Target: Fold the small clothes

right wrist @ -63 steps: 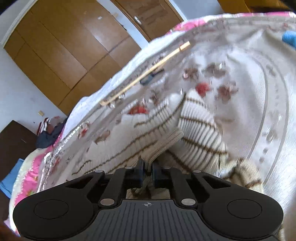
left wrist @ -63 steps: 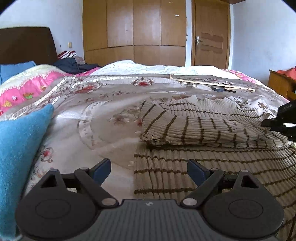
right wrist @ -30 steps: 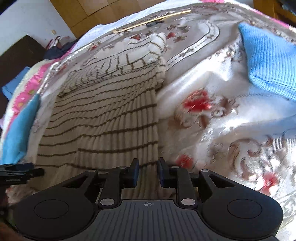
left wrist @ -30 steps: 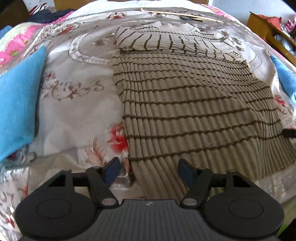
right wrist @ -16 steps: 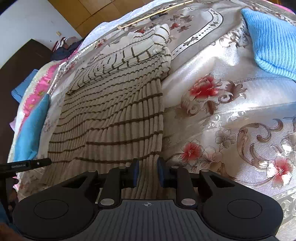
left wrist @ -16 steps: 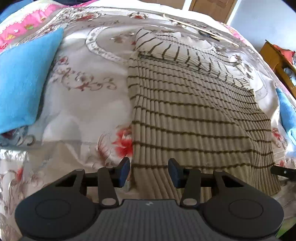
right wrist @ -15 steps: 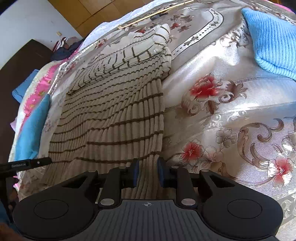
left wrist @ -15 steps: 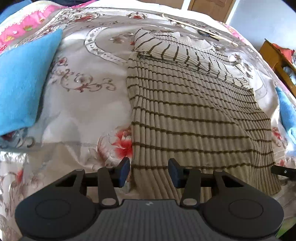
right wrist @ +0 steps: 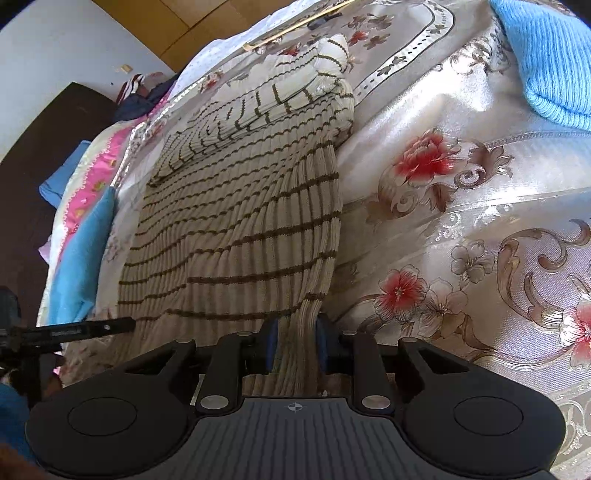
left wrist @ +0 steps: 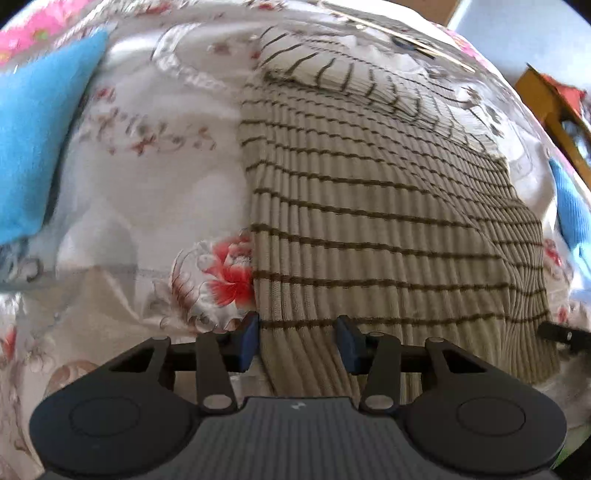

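A beige ribbed sweater with thin brown stripes point(left wrist: 369, 206) lies flat on the flowered bedspread point(left wrist: 147, 206), its sleeves folded across the far end point(left wrist: 332, 74). My left gripper point(left wrist: 297, 338) is part open, its fingers standing on either side of the sweater's near left hem corner. My right gripper point(right wrist: 294, 345) is narrowly open around the near right hem corner of the sweater point(right wrist: 236, 221), with the cloth between its fingers. The left gripper's tip shows at the left edge of the right wrist view point(right wrist: 92, 328).
A blue folded garment point(left wrist: 33, 140) lies left of the sweater, and another blue knit point(right wrist: 543, 55) lies to the right. A wooden stick point(right wrist: 295, 26) lies at the far end of the bed. A wooden side table point(left wrist: 546, 99) stands at the right.
Both grippers moved from the folded sleeves back to the near hem. The left gripper's fingers narrowed over the last second around the left hem corner. The right gripper barely moved.
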Demonstrator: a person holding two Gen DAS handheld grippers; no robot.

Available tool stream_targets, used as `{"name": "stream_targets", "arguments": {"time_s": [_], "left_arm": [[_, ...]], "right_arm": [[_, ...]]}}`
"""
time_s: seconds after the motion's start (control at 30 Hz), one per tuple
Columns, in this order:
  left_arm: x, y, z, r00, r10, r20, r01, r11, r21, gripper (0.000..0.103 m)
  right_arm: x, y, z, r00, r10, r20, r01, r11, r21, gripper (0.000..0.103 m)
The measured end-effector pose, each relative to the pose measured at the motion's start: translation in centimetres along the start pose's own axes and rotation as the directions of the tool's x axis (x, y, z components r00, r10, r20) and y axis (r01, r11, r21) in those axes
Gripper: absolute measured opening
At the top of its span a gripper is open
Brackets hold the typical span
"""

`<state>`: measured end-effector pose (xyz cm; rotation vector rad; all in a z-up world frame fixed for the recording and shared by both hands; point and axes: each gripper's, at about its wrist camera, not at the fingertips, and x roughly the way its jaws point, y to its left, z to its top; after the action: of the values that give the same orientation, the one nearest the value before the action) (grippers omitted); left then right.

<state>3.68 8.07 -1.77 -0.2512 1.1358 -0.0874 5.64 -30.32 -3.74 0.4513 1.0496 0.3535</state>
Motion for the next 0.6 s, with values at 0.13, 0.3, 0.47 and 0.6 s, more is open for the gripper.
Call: {"name": "stream_targets", "arguments": {"time_s": [0.13,0.3,0.47,0.6], "left_arm": [[-0.3,-0.4,-0.2,0.999,0.049,-0.021,-0.048,0.999,0.025,0.055],[0.2,-0.9,-0.1,0.999,-0.034,-0.034,0.034,0.999,0.009,0.019],[-1.2,-0.1,1.5,0.961,-0.265,0.081,0.272,0.956,-0.109,0.020],[-1.8,-0.8,5.0,0.917,-0.347,0.197,0.373,0.921,-0.115,0.019]], "right_arm": [[0.2,-0.1,-0.1,1.000,0.014,-0.018,-0.014,1.000,0.002,0.022],[0.9,-0.7,0.2,0.996,0.086,-0.027,-0.083,0.992,0.098,0.012],[-0.1,-0.5,1.5,0.971,0.216,0.099,-0.231,0.957,0.174,0.007],[-0.7,1.5,5.2,0.930,0.283,0.236,-0.317,0.940,0.122,0.007]]}}
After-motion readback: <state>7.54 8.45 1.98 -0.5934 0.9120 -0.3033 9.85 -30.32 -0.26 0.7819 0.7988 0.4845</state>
